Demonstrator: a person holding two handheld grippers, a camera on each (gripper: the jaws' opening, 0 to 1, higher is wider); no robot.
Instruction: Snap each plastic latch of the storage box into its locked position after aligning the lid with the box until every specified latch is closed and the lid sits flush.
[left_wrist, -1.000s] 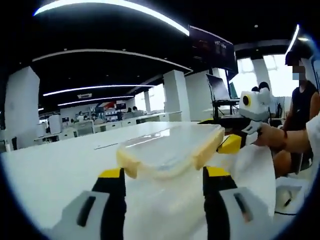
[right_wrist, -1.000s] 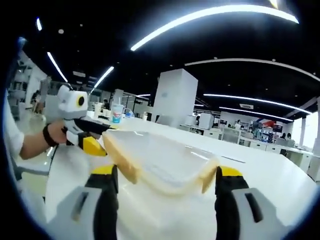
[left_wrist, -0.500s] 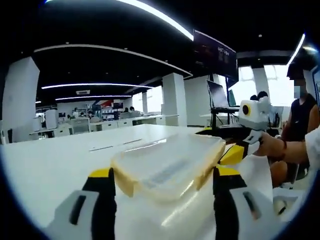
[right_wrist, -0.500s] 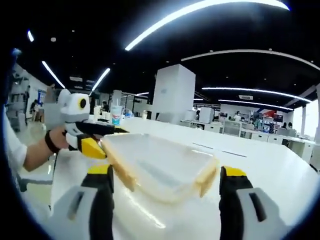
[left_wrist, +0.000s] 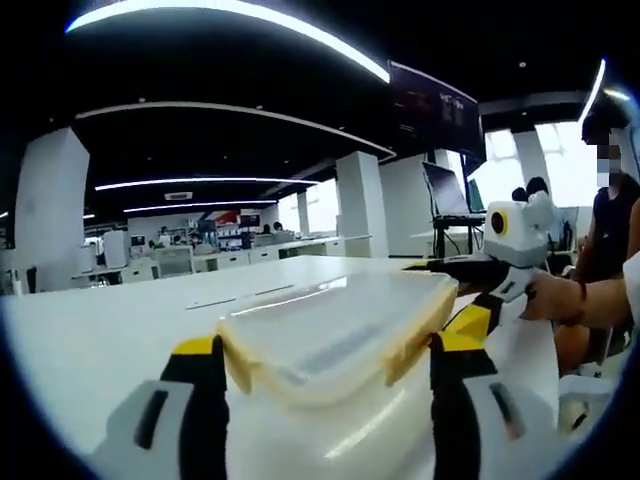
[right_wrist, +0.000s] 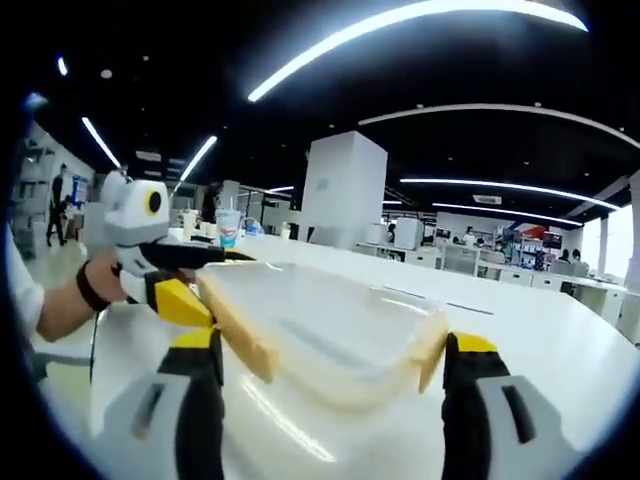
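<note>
So the storage box (left_wrist: 335, 345) is sitting on the white table (left_wrist: 110, 330), right between the two tongs, one at each end. Clear plastic lid (right_wrist: 320, 320) on top, pale yellow latches (left_wrist: 237, 358) hanging off the ends. Looks empty as far as I can tell through the lid, so it's gonna be light and will skate across that smooth table if you push on one side only.

Left tongs (left_wrist: 325, 365) are spread wide with the near end of the box between the jaws, not squeezing anything. Right tongs (right_wrist: 330, 365) same deal from the opposite end, jaws apart either side of the box. From the right gripper view you can see the left tongs come in at the far corner, yellow tip right by the end latch (right_wrist: 240, 335).

Handling-wise: thin plastic, a bit flexy, slick. I wouldn't pinch the lid in the middle, it'd bow. Go for the latch flaps, press each one down against the box wall while the other tongs brace the opposite end. Can't really tell if the lid is fully seated, the fisheye warps the edges
</note>
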